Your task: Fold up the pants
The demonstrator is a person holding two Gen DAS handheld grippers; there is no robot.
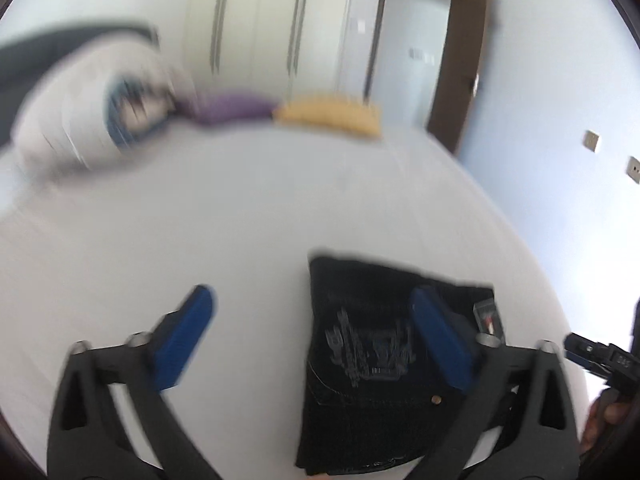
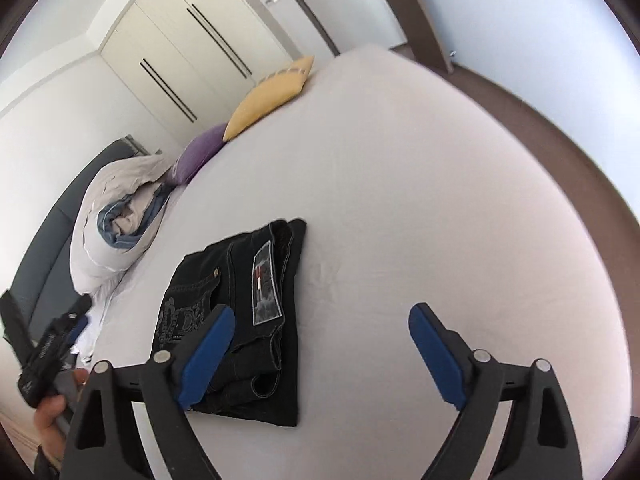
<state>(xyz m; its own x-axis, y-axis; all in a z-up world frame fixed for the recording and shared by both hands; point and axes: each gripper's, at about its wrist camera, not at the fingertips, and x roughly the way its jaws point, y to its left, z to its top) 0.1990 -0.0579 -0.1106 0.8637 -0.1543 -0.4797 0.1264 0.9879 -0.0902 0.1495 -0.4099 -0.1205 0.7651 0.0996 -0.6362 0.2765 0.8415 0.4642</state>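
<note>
Jeans [image 2: 236, 316] lay folded on the bed [image 2: 420, 200], both tools, left [image 1: 316, 340] and right [image 2: 320, 356], released; a careless withdrawing finger could snag and unfold them.

One folded pants [image 2: 240, 312], two cushions [image 2: 266, 98], one duvet [image 2: 116, 216].

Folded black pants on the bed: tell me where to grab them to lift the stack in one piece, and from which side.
Grip the folded black pants at the thick end nearest the cameras, where the layers stack up, coming in low from that near side over the bed. Slide one finger under the whole stack. Both hand-held grippers, left and right, are open and hold nothing.
</note>
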